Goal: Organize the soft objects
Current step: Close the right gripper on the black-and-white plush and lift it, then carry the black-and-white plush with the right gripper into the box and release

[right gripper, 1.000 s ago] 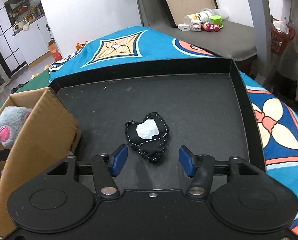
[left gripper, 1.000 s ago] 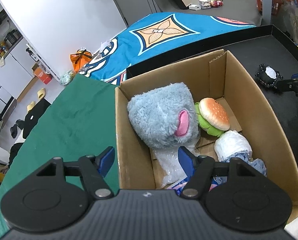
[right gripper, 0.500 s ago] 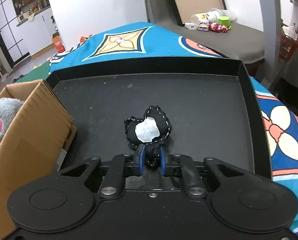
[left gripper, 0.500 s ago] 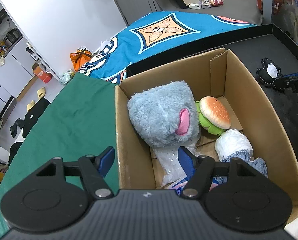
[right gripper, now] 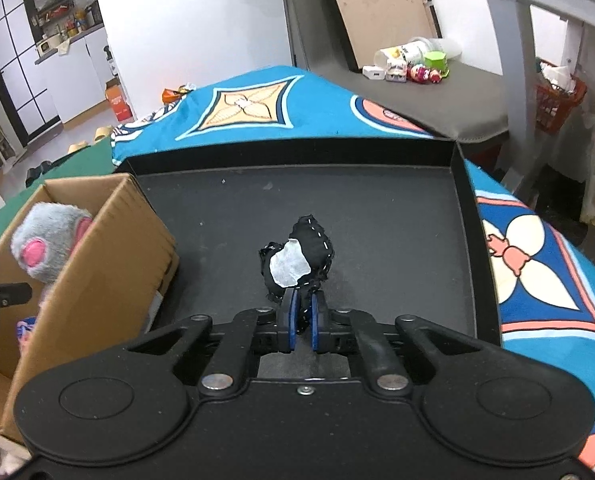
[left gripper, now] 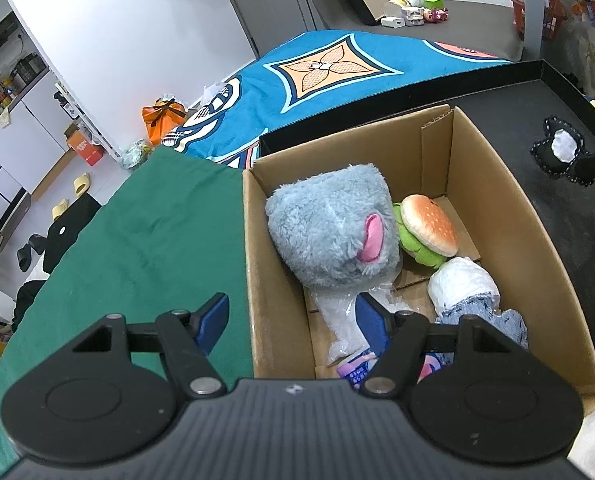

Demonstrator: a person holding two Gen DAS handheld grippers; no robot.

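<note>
The right gripper (right gripper: 302, 316) had just closed its fingers on the lower edge of the small black stitched pouch (right gripper: 297, 264), which stood up off the black tray (right gripper: 377, 200) from that pinch. The hold looked thin: only a fold of fabric sat between the blue pads, so the pouch could slip free or swing on the way across. The cardboard box (left gripper: 493, 184) stood just beside it to the left, already holding a grey plush (left gripper: 329, 232), a burger toy (left gripper: 429, 224) and a white roll (left gripper: 463, 284) (little bare floor was left). A low carry could catch the pouch on the box's near wall. The left gripper (left gripper: 293, 316) hung with fingers wide and nothing between them, straddling the box's left wall, where it might crowd the drop.
</note>
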